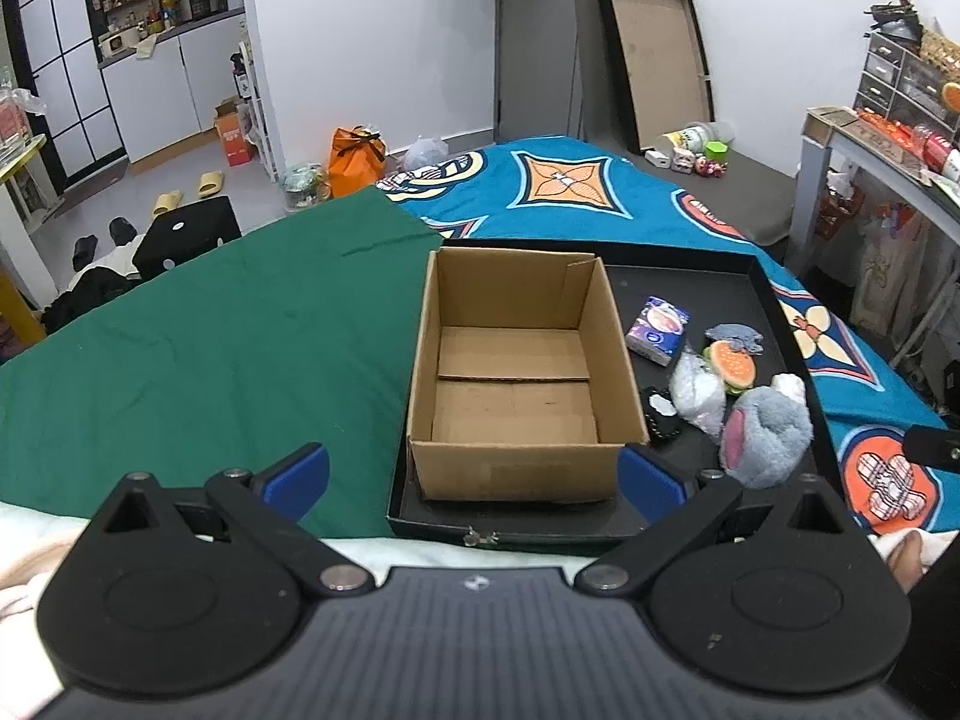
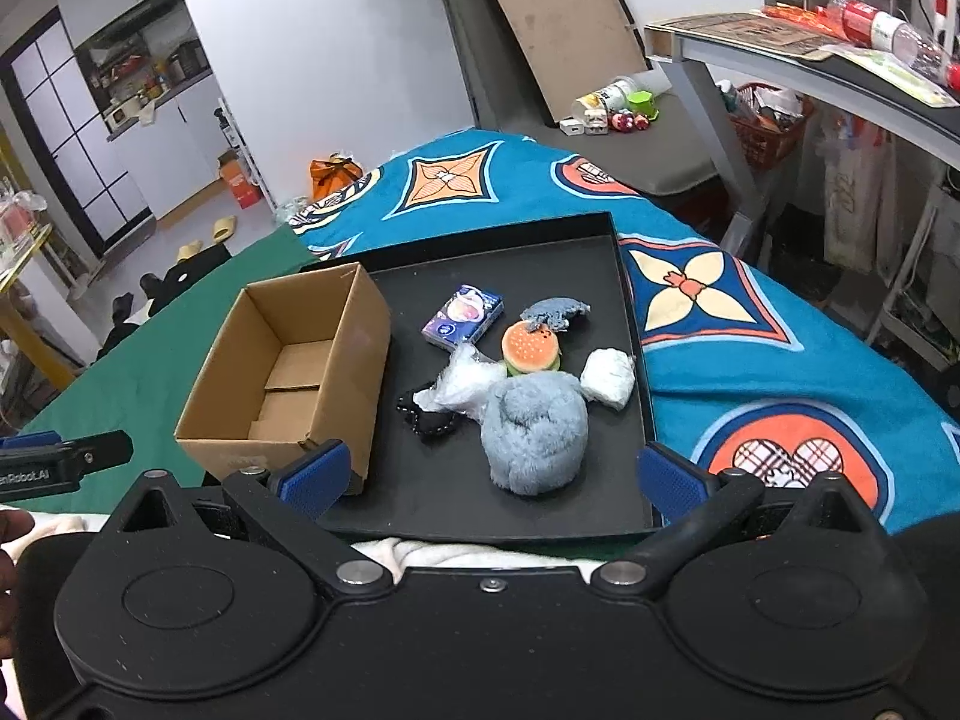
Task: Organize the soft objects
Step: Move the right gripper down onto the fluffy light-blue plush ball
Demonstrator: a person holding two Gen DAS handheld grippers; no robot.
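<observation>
An empty cardboard box (image 1: 516, 372) (image 2: 288, 372) stands in the left part of a black tray (image 1: 720, 282) (image 2: 540, 246). To its right lie soft things: a grey plush toy (image 1: 765, 435) (image 2: 534, 432), a burger-shaped toy (image 1: 731, 365) (image 2: 532, 348), a purple tissue pack (image 1: 657, 330) (image 2: 462, 316), a clear plastic bag (image 1: 696, 390) (image 2: 462, 384), a white bundle (image 2: 609, 377), a small black item (image 1: 660, 414) (image 2: 429, 420) and a grey patch (image 1: 735, 336) (image 2: 555, 311). My left gripper (image 1: 474, 480) is open before the box. My right gripper (image 2: 492, 477) is open just short of the plush toy.
The tray lies on a bed with a green sheet (image 1: 210, 330) and a blue patterned blanket (image 1: 570, 192) (image 2: 750, 330). A desk (image 2: 810, 66) stands on the right. A large tray lid (image 1: 654, 54) leans on the far wall. Slippers and bags are on the floor at left.
</observation>
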